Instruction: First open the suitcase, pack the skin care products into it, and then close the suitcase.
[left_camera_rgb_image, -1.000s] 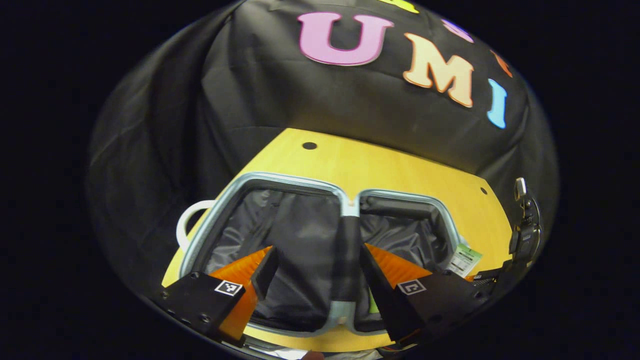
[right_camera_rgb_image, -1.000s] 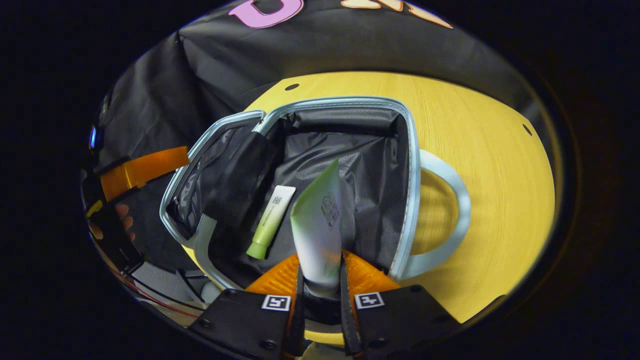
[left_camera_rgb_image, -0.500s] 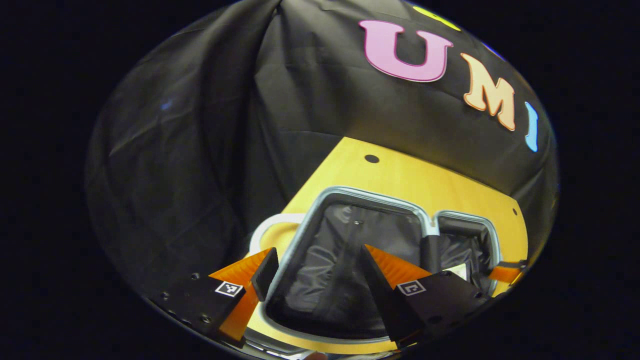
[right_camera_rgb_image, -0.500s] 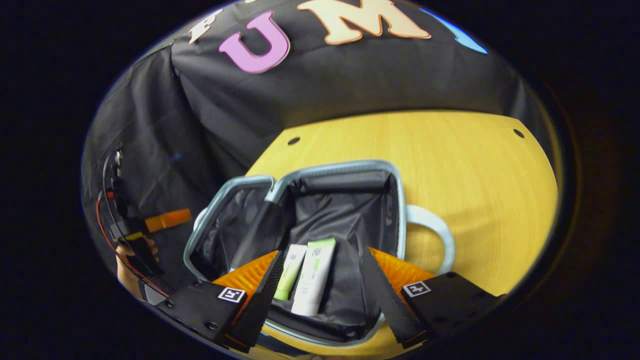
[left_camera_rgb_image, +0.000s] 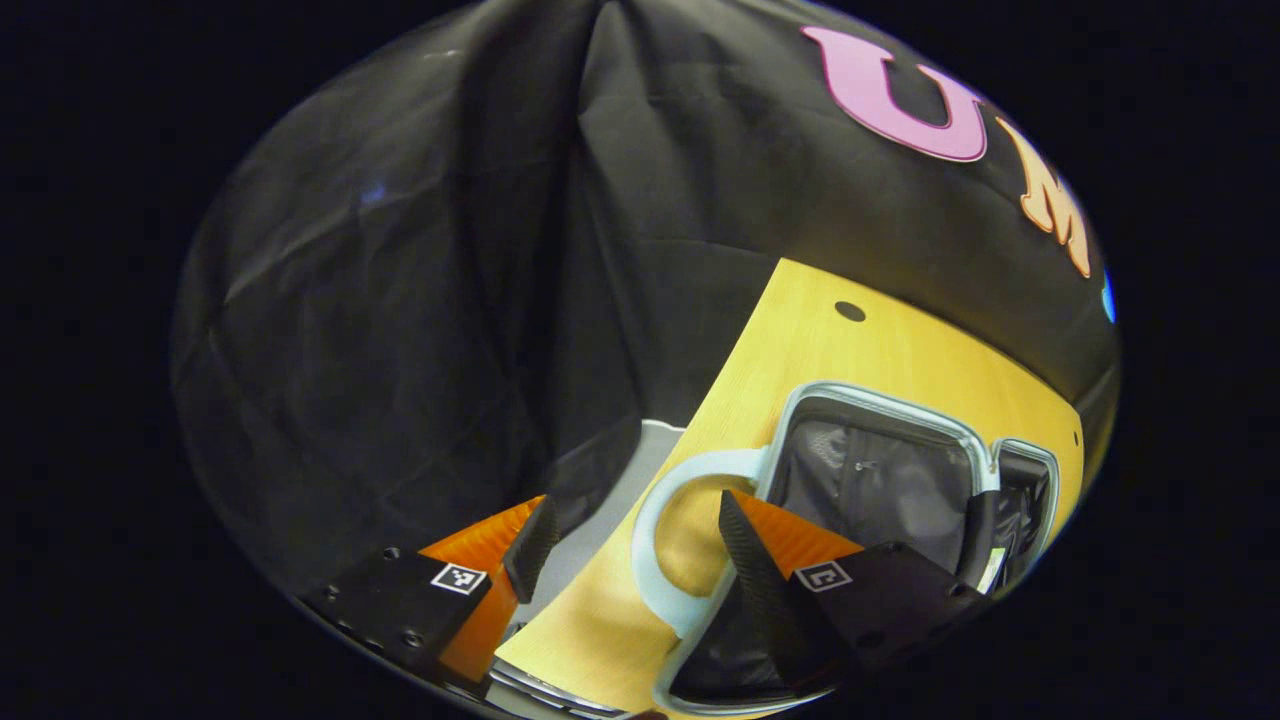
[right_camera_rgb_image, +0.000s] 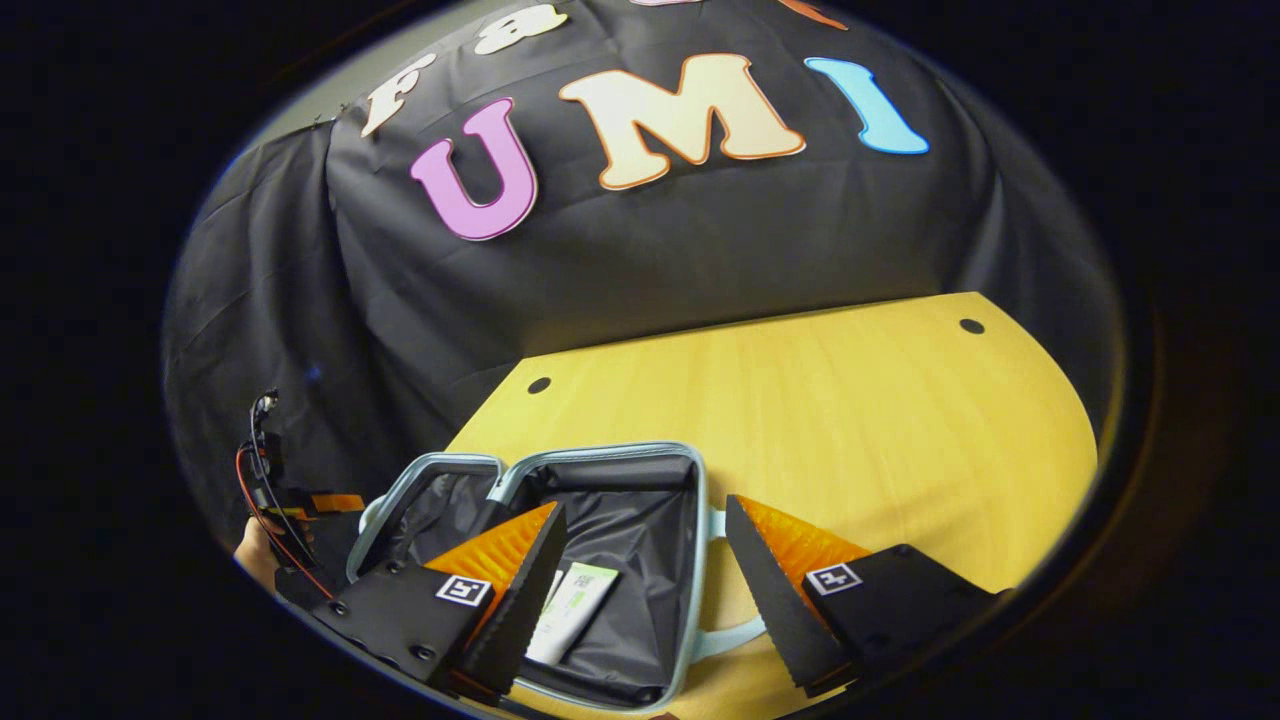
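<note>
The pale blue suitcase lies open on the yellow table, its dark lining showing. Two white-and-green skin care tubes lie side by side in its right half, partly behind one of my right fingers. My right gripper hangs open above the near rim with nothing between its fingers. In the left gripper view the case sits at the lower right. Its white loop handle lies between the fingers of my open left gripper. The left gripper also shows small at the far left of the right gripper view.
The yellow wooden table stretches bare to the right of and behind the case, with small dark holes near its back edge. Black cloth walls close in behind and on the left. The table's left edge runs just beside the handle.
My right gripper has opened and let go of the tube, which now lies in the case beside the other; it has drawn back. My left gripper has swung left to the handle.
</note>
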